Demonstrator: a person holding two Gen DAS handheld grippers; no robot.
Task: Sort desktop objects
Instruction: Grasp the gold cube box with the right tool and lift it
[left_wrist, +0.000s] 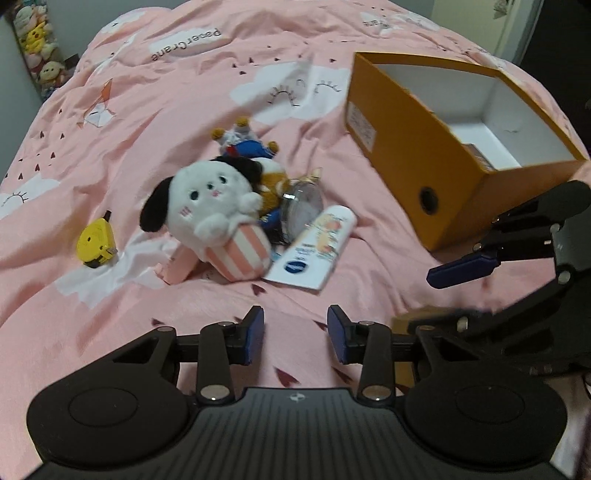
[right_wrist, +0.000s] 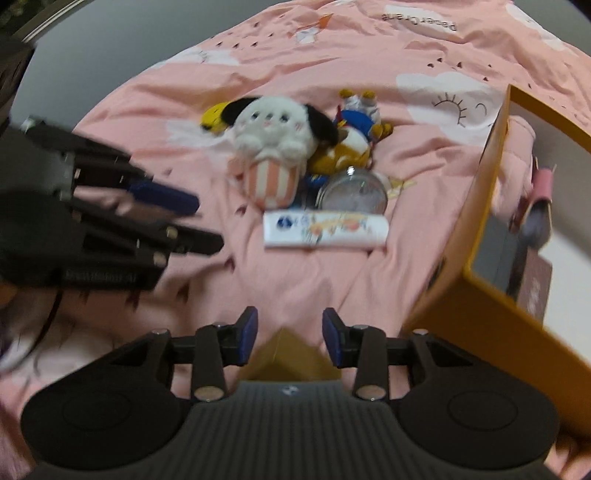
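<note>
1. Pink quilt (left_wrist: 92, 155), soft and creased; the pile of dog plush (left_wrist: 210, 206), cream tube (left_wrist: 314, 247) and clear jar (left_wrist: 303, 206) lies left of the orange box (left_wrist: 424, 177). A pad could snag cloth.
2. Left gripper (left_wrist: 295, 334), right gripper (right_wrist: 290, 338): both part-open, holding nothing.
3. Items touch; grabbing one may drag its neighbours.

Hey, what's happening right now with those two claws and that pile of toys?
Left gripper open, empty. Right gripper open, empty. Toy pile with white plush dog and lotion tube untouched on pink bedspread. Orange box open; nothing in the way.
</note>
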